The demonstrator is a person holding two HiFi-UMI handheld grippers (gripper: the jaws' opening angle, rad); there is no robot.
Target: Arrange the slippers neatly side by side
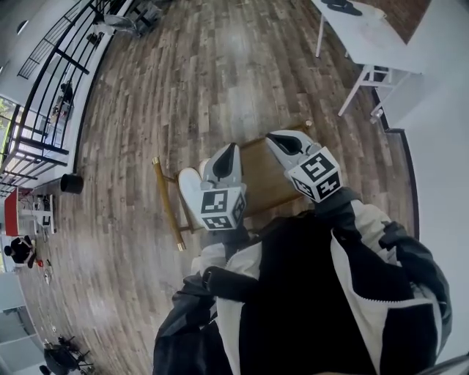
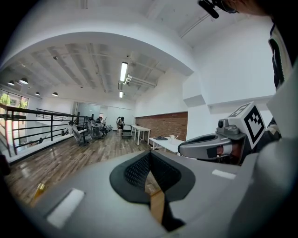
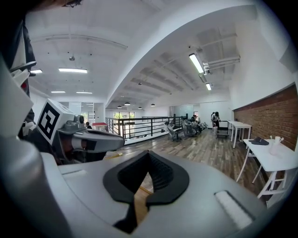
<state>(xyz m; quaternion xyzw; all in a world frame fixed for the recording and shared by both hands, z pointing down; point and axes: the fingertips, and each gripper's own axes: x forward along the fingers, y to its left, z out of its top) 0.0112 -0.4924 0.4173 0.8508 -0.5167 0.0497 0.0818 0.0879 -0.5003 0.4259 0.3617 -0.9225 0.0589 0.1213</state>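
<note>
Two dark flat things that look like slippers [image 1: 344, 6] lie on a white table [image 1: 381, 44] at the far upper right; they also show small in the right gripper view as dark slippers [image 3: 259, 141]. My left gripper [image 1: 229, 151] and right gripper [image 1: 283, 139] are held side by side close to my body, far from that table. Both point nearly level over a low wooden rack [image 1: 260, 183]. The left gripper [image 2: 149, 160] is shut with nothing in it, and so is the right gripper [image 3: 148, 160]. A white rounded shape [image 1: 189, 189] sits beside the left gripper; what it is I cannot tell.
The wooden rack has brass legs [image 1: 167, 205]. A black railing [image 1: 51, 66] runs along the left side, with a black bin [image 1: 71, 183] near it. A brick wall [image 3: 274, 111] stands behind the white table. People and chairs [image 2: 93, 128] are far off across the plank floor.
</note>
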